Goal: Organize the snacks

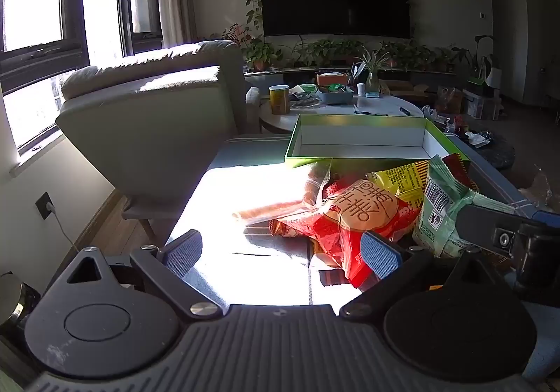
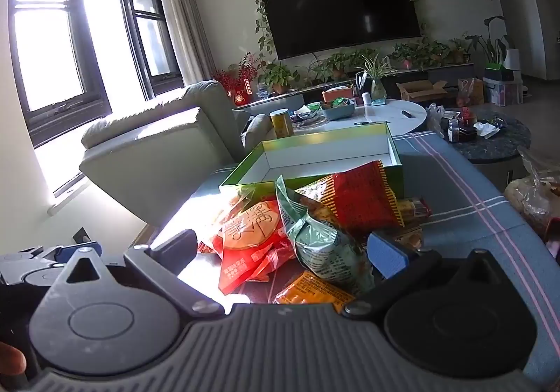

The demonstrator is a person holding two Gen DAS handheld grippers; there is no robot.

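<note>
Crowding the bench before an empty green box, the snack packets lay heaped between both grippers' wide-open fingers, an armchair behind.

Box is bright green outside, white inside. Snack pile: red bag with an orange circle and white writing, pale green bag, a red and yellow striped one. Cloth is blue-grey with pink and white lines. Gripper pads are blue.
</note>
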